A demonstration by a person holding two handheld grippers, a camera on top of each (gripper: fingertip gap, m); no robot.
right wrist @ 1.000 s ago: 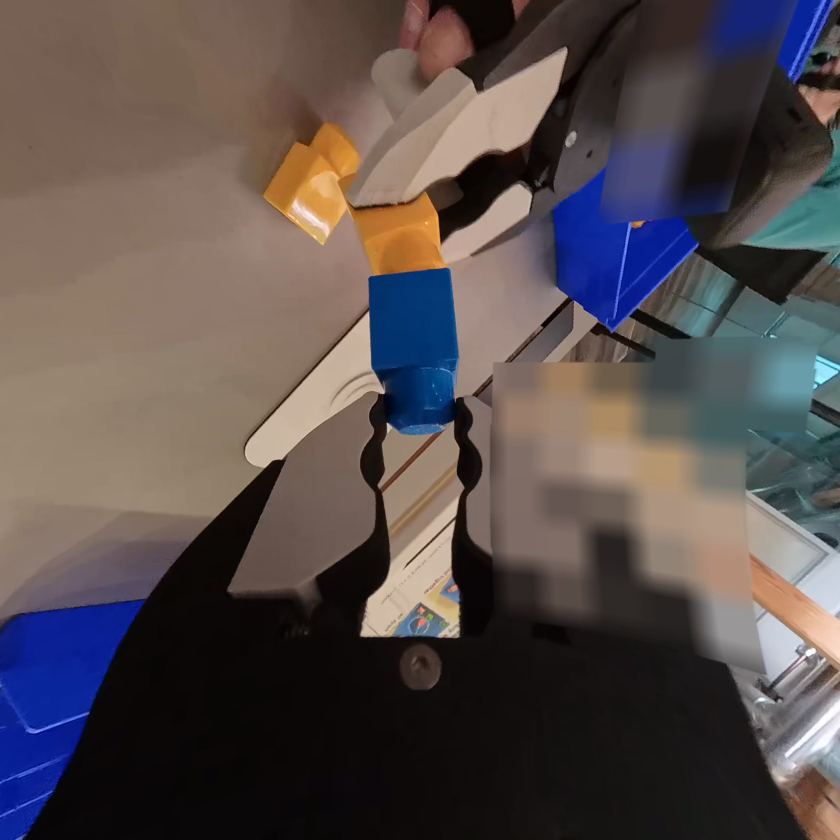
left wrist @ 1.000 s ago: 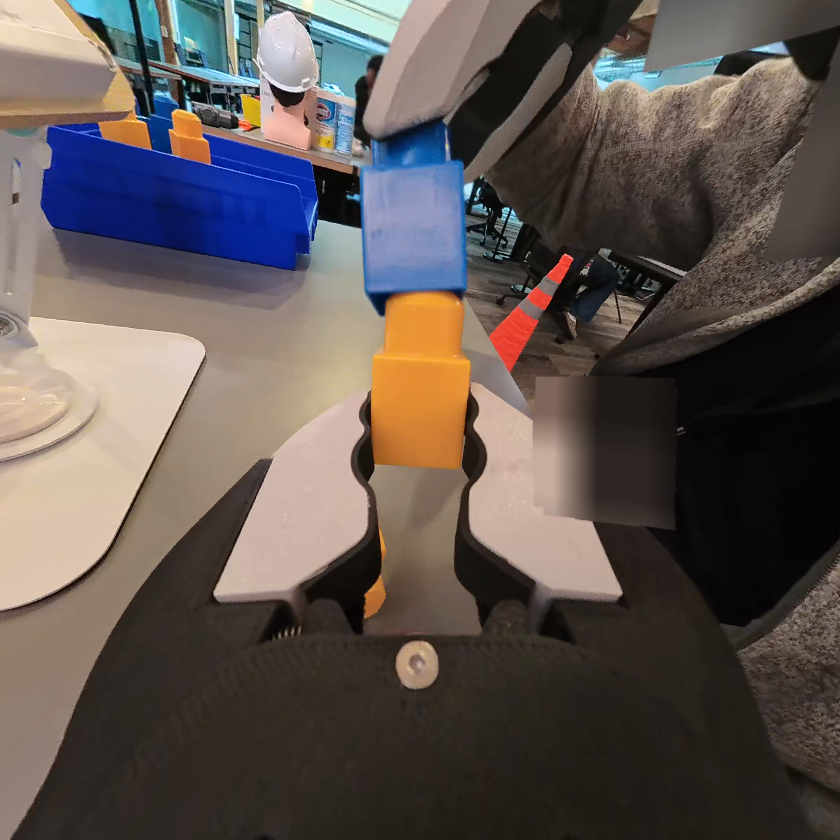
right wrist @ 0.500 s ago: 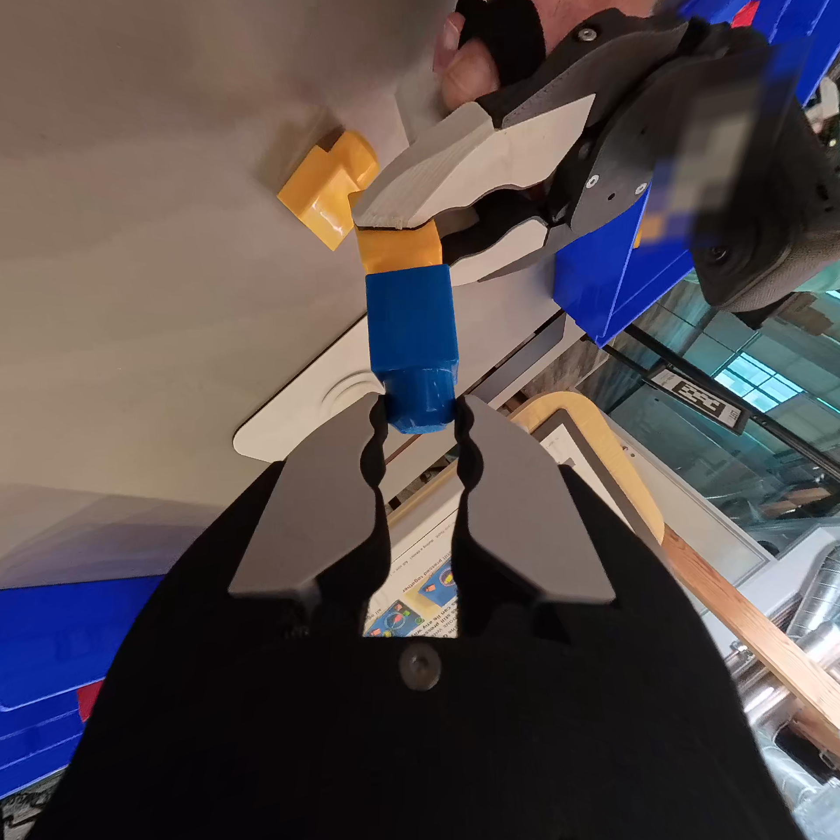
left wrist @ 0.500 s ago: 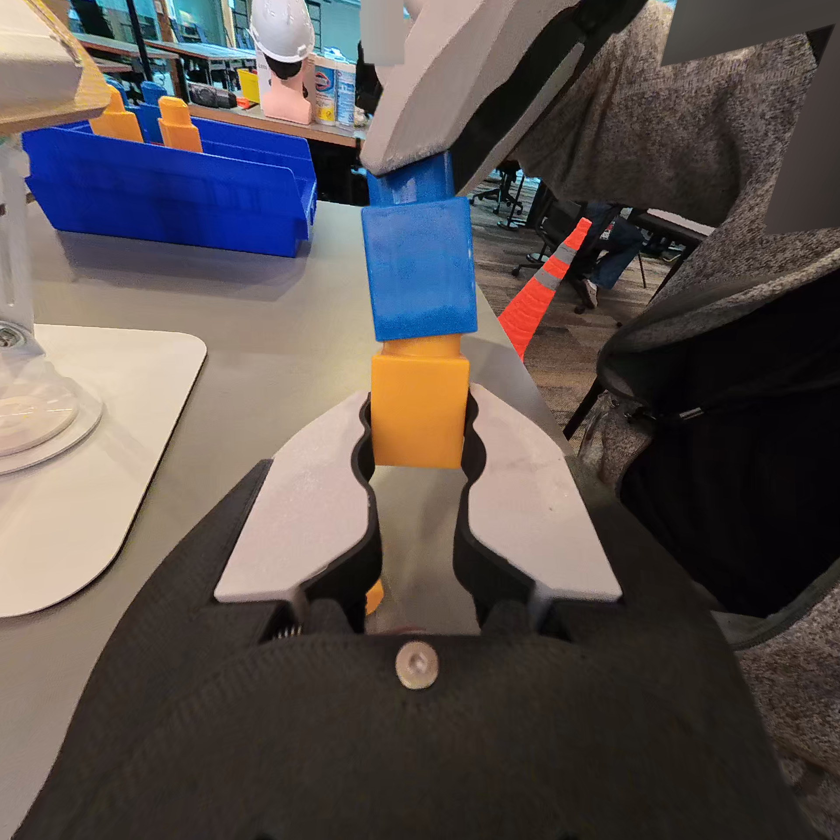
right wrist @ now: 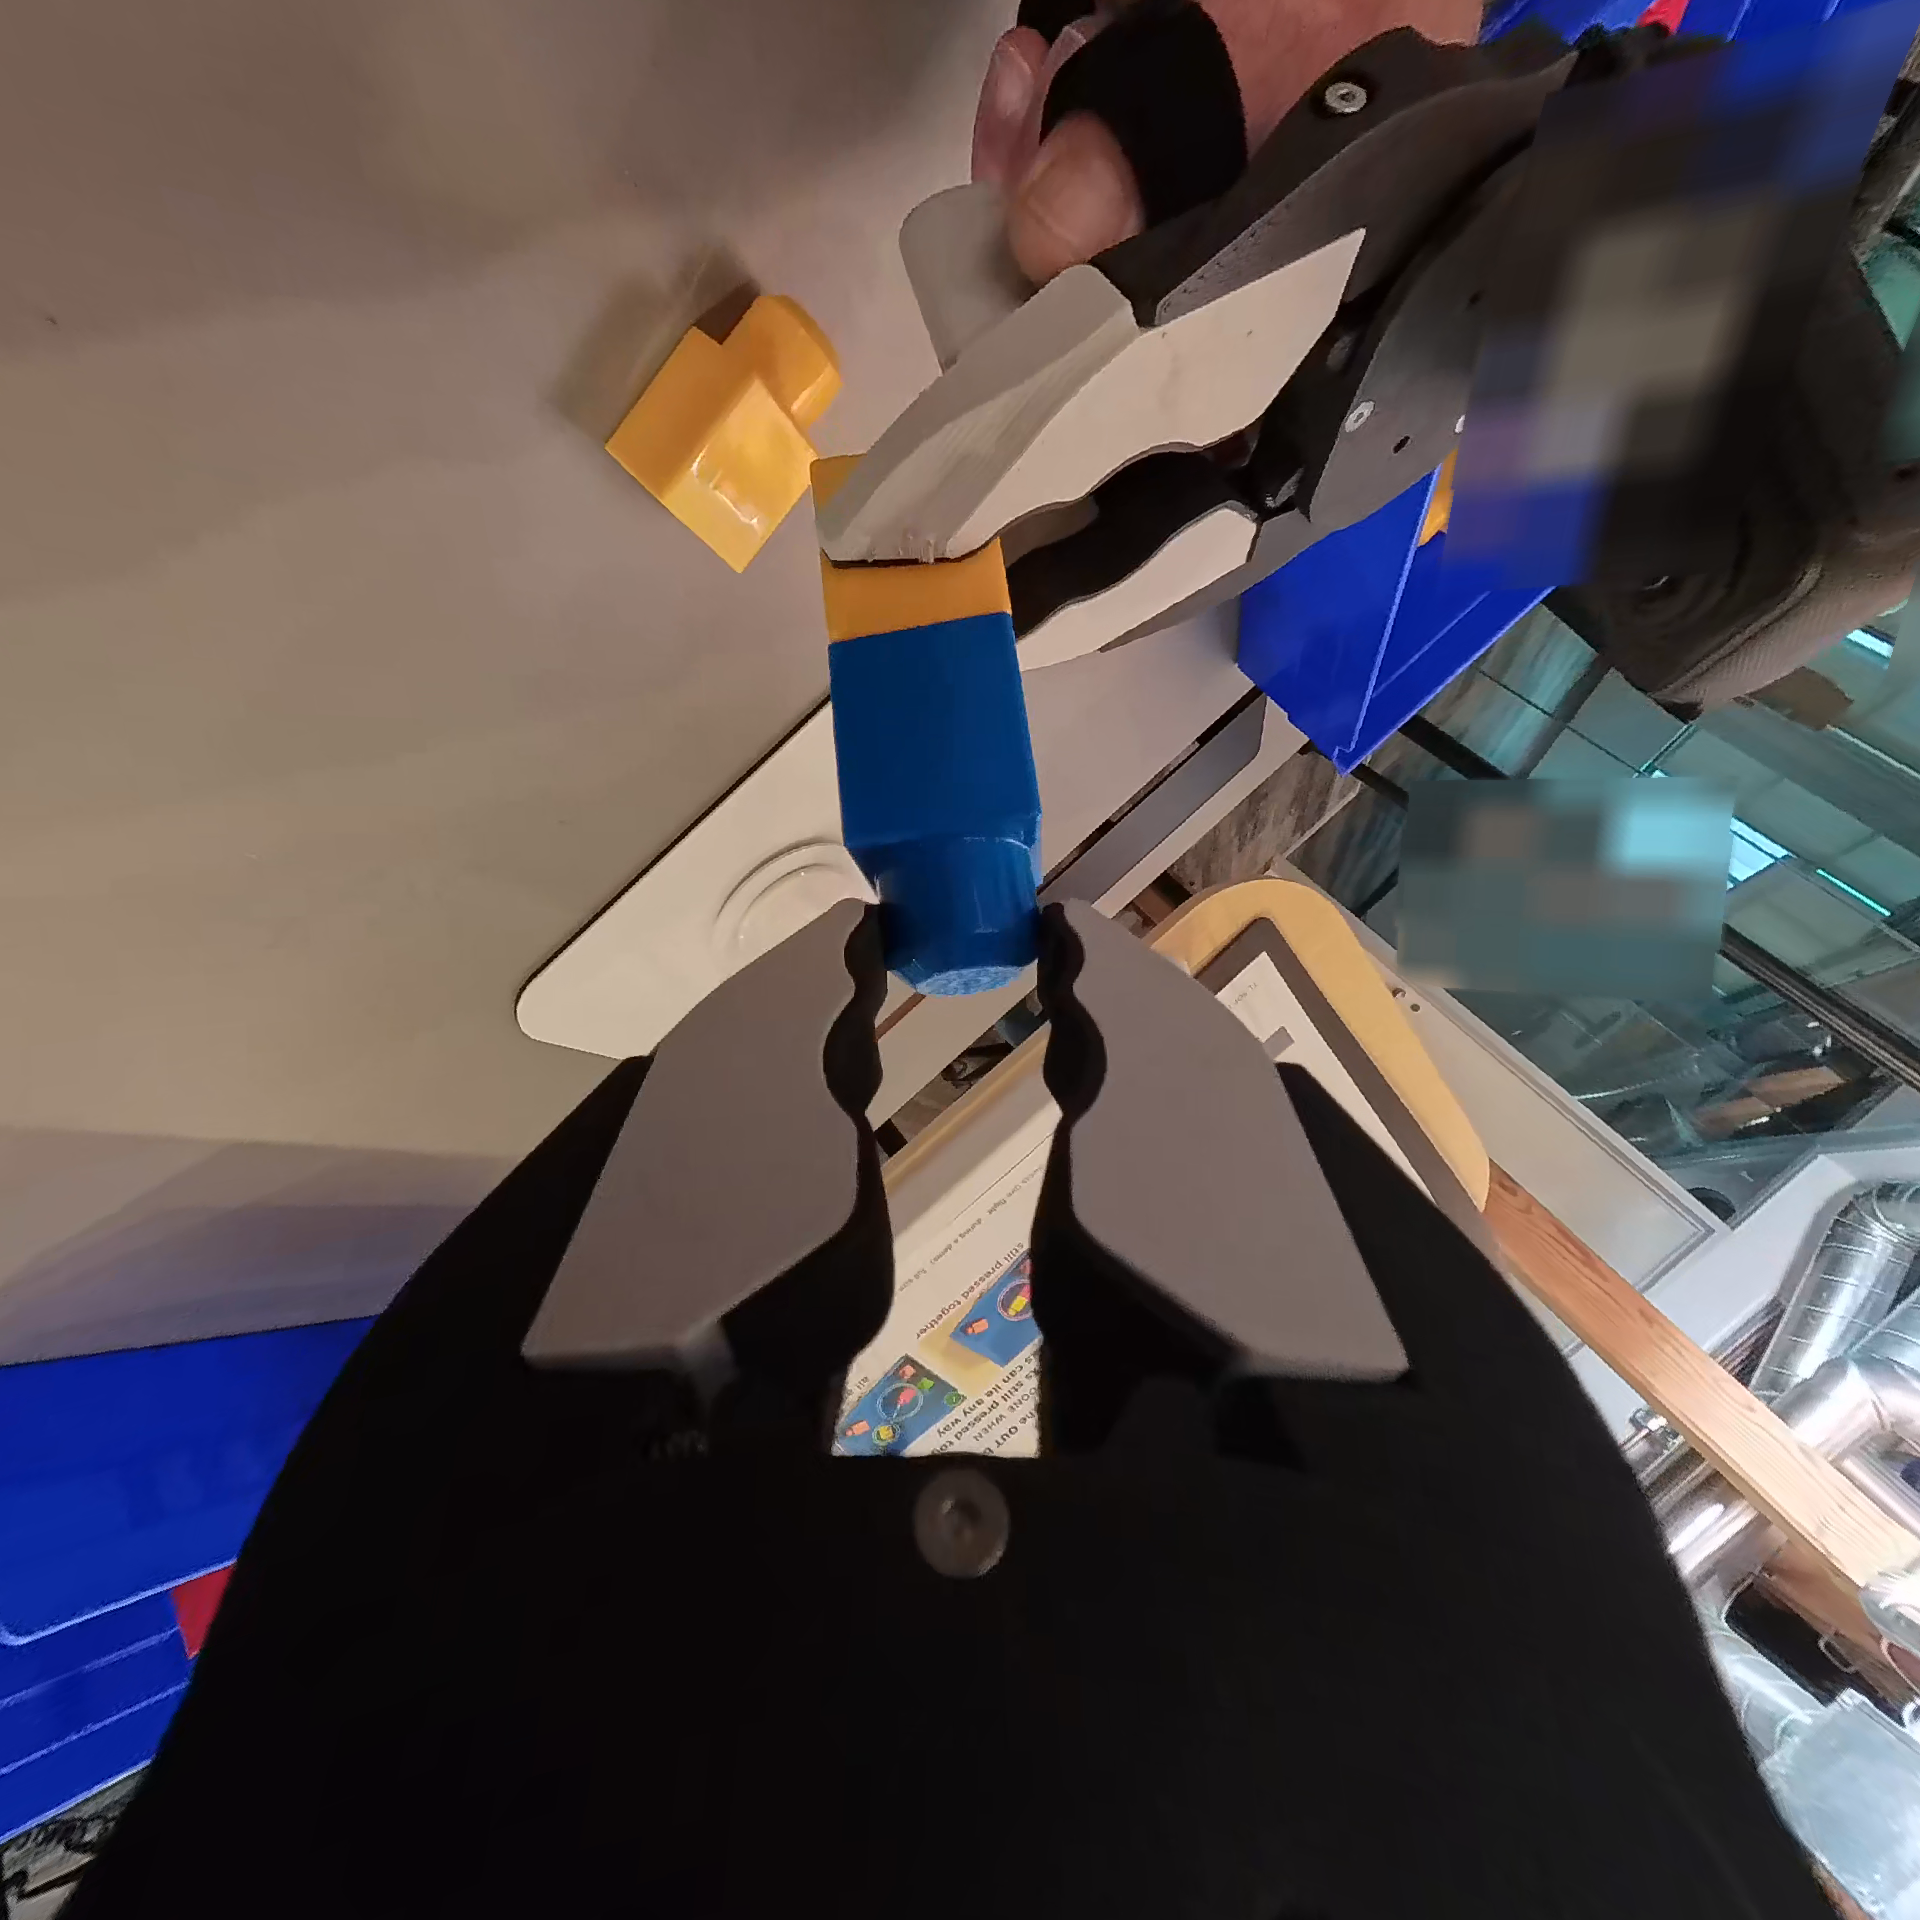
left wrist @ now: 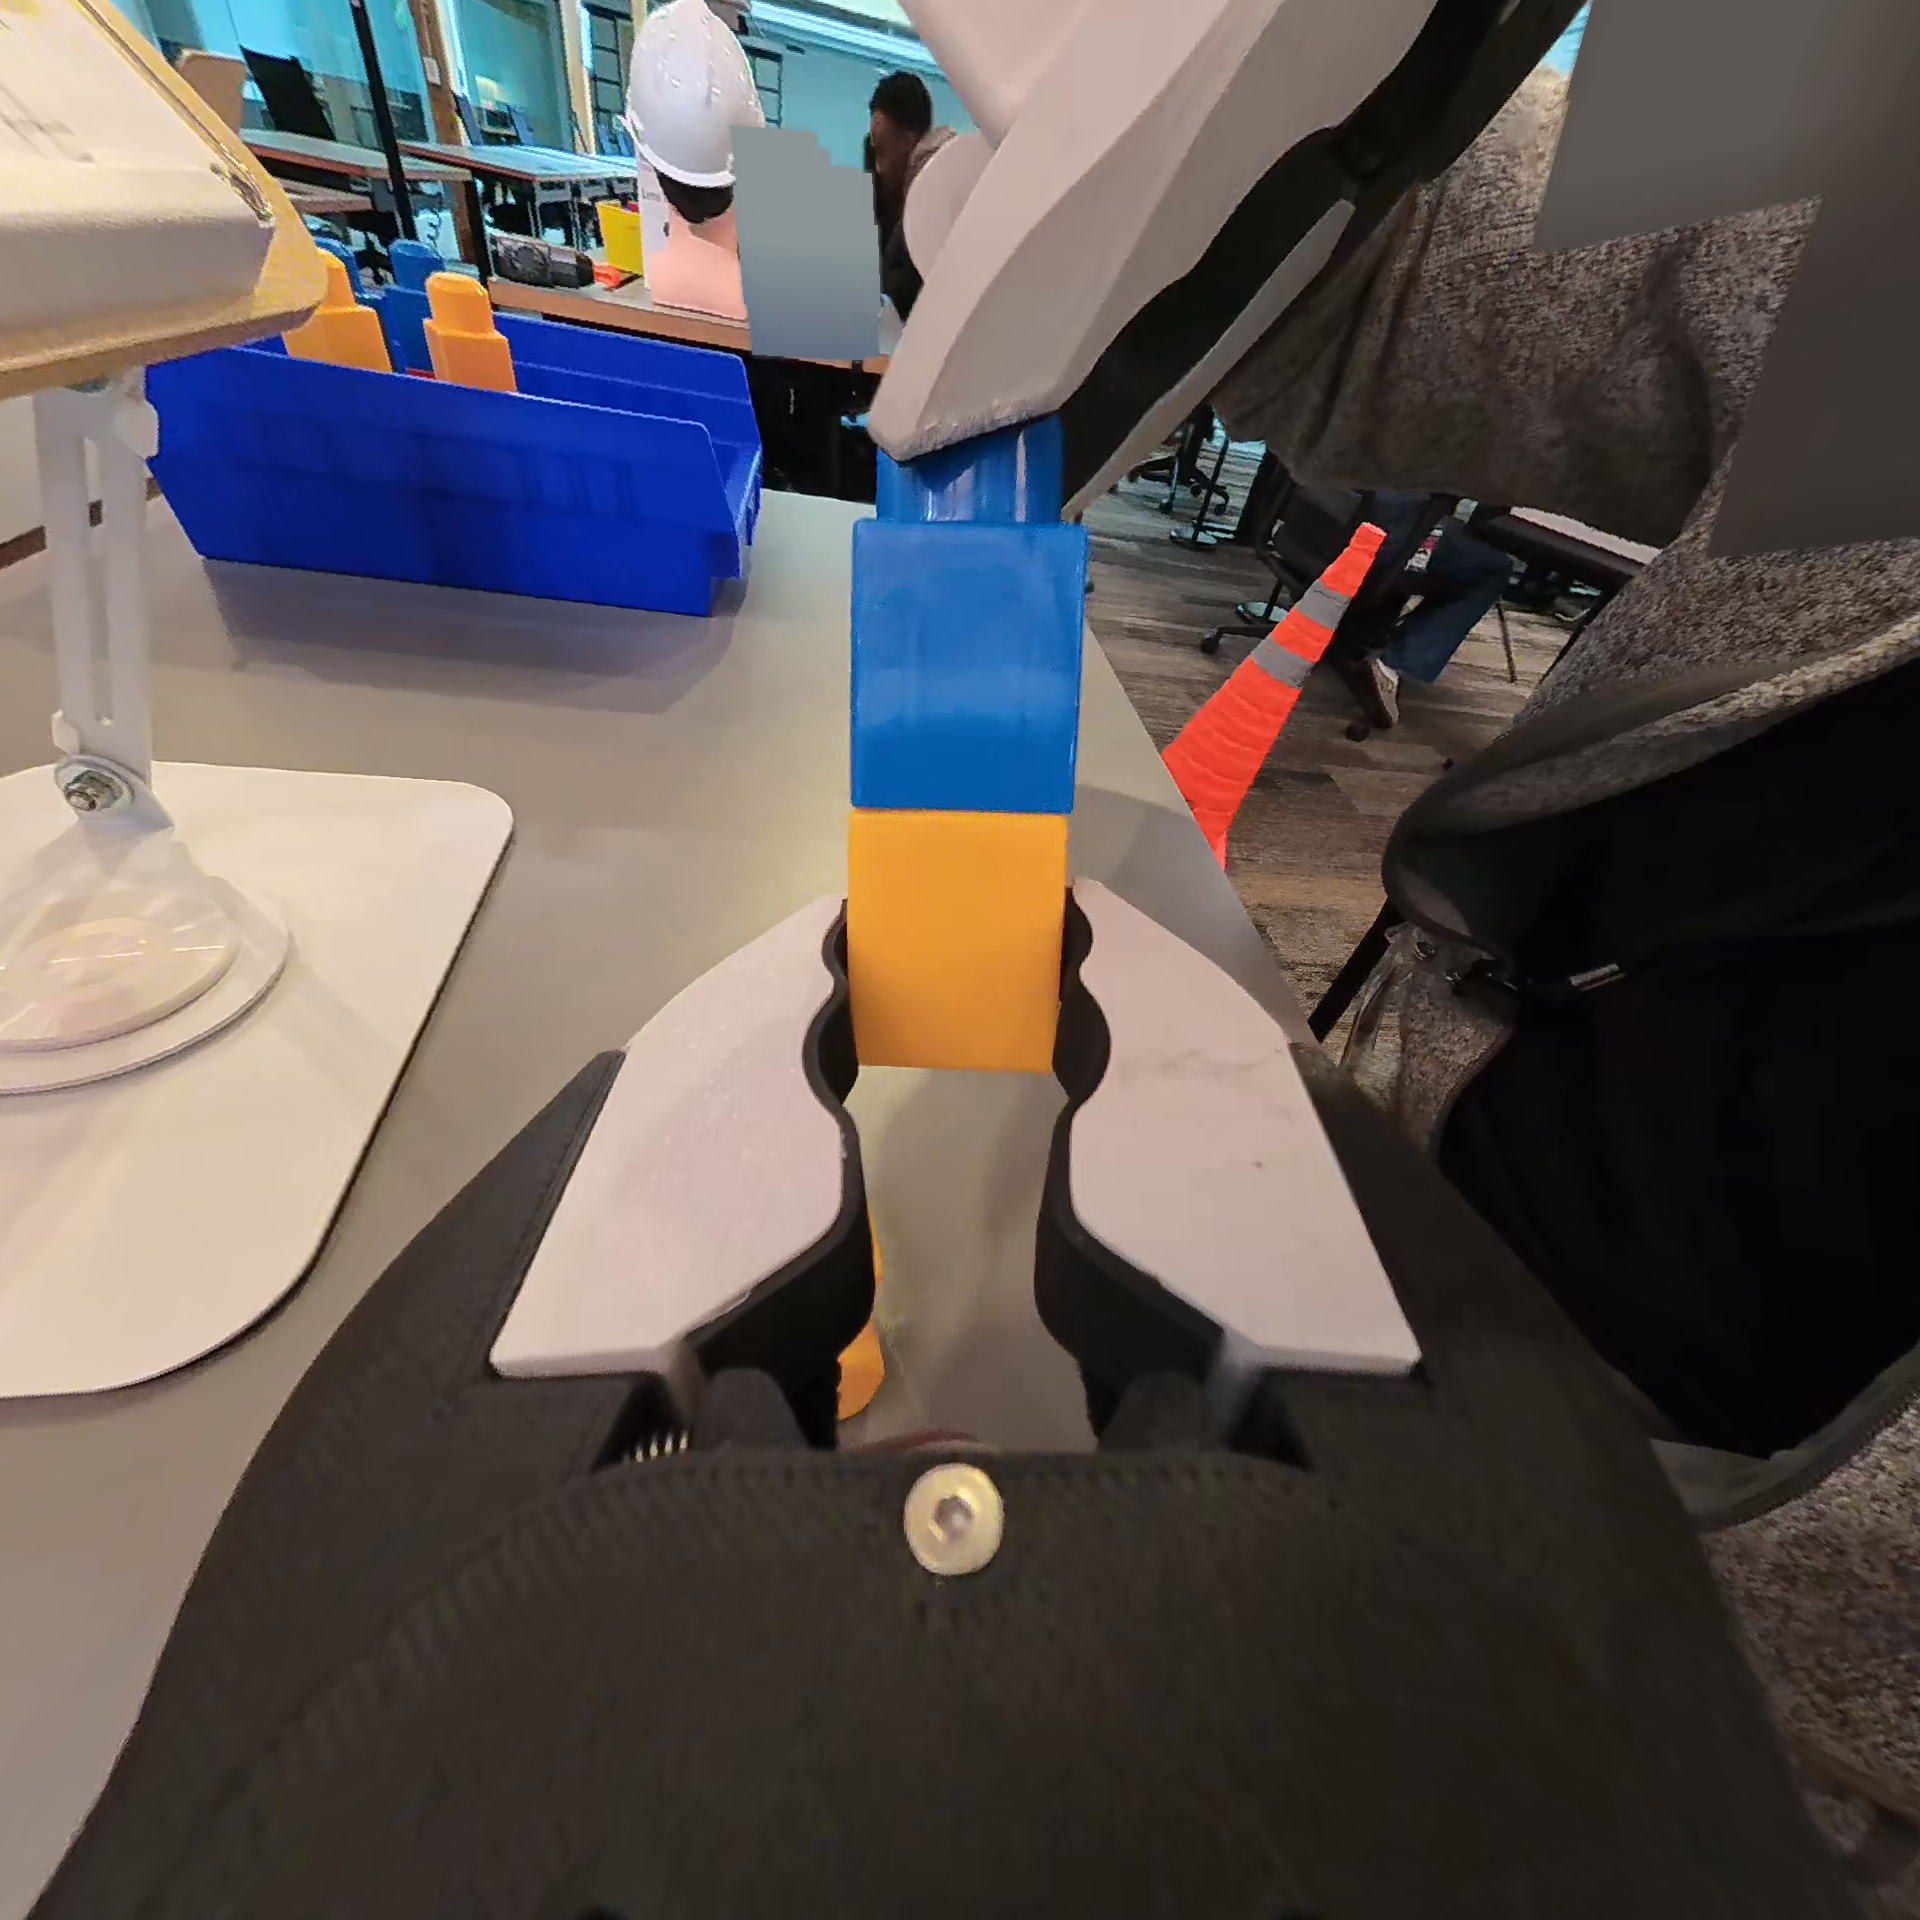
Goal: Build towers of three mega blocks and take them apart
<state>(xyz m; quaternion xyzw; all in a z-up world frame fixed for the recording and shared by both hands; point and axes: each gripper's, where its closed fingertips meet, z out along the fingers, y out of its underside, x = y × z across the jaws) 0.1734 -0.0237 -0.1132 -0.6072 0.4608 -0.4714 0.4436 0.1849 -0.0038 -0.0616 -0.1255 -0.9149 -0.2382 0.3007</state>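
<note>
Now the left gripper [left wrist: 956,977] clamps the square orange plastic block [left wrist: 954,935], and the right gripper [right wrist: 958,935] pinches the stud of the blue plastic block [right wrist: 930,748] seated upon it. Building, I judge: next, the loose orange block [right wrist: 727,457] beyond the left gripper's tips.

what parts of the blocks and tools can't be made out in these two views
- Left wrist view: the blue block's stud tip is covered by the right tool's finger.
- Left wrist view: the loose orange block on the table is mostly hidden behind the left tool's own finger.
- Right wrist view: much of the held orange block is hidden by the left tool's finger.
- Right wrist view: a mosaic patch blurs part of the left tool's body.
</note>
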